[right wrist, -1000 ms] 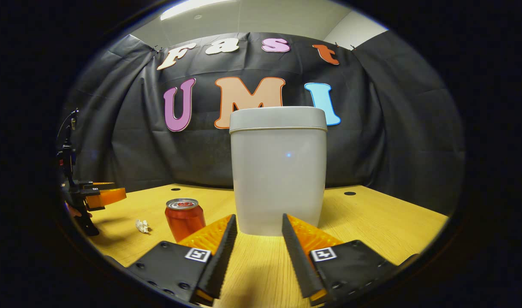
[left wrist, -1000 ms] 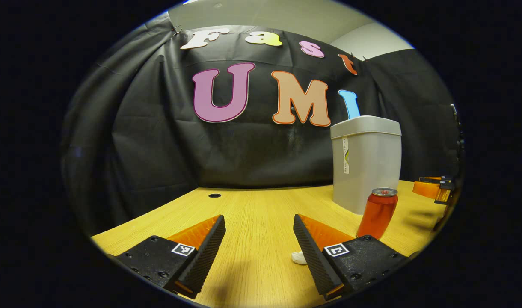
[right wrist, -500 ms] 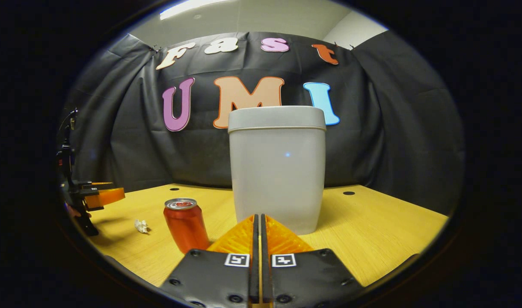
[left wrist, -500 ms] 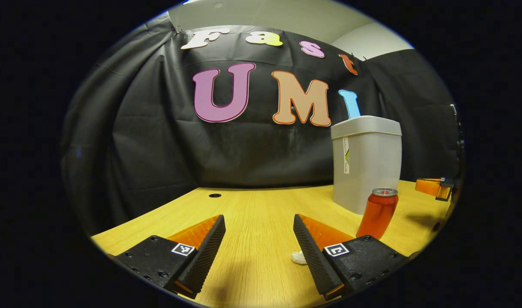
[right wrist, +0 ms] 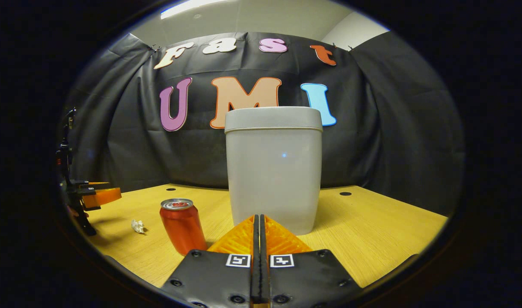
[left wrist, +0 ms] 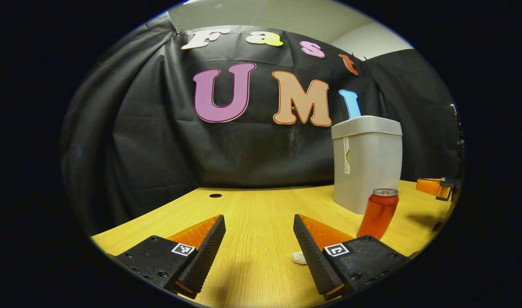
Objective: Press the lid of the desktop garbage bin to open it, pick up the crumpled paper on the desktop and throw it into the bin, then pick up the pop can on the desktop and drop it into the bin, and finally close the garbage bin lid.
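Bin (right wrist: pixel 273 171) lid (right wrist: pixel 273 118) down (can (right wrist: pixel 182 225) beside).

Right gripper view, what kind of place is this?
Probably a staged recording booth: a black cloth wall behind a wooden desktop holding just a lidded garbage bin, a pop can and crumpled paper.

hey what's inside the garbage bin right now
Cannot tell. The garbage bin has its lid down flat, and its walls are opaque. The pop can and crumpled paper sit outside on the desktop.
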Demonstrator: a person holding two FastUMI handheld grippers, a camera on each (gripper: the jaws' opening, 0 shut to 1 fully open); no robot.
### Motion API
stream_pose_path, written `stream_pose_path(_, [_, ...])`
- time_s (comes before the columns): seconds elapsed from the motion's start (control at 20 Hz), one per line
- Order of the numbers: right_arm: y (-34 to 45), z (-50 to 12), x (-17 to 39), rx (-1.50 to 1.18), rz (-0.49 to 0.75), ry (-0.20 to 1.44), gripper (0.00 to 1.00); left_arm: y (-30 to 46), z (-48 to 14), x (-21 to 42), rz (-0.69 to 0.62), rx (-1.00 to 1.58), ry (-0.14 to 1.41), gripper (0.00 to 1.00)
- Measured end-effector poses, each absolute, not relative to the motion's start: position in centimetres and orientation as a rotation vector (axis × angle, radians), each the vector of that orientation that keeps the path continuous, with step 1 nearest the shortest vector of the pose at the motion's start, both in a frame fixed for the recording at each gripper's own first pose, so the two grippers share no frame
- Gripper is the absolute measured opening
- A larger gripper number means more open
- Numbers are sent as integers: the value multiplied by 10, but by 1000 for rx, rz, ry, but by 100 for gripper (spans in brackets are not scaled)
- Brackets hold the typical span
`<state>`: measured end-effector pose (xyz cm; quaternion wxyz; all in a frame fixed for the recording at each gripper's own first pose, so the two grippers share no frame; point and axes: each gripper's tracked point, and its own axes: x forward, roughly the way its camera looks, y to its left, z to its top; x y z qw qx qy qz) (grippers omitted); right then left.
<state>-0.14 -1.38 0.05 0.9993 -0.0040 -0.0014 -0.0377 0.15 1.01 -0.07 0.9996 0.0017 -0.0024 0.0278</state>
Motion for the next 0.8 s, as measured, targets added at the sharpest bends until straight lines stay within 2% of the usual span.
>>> stream_pose_path(0.35, [-4,0,4,-12,-54,17,3,9,-1,2,52,3,-4,94])
stream_pose_path(0.7, [-9,78,15,2,-10,-40,5,8,-1,2,42,3,-2,94])
stream_pose_path(0.8, [-19,104,19,-29,-21,-64,2,9,0,1,44,2,-4,94])
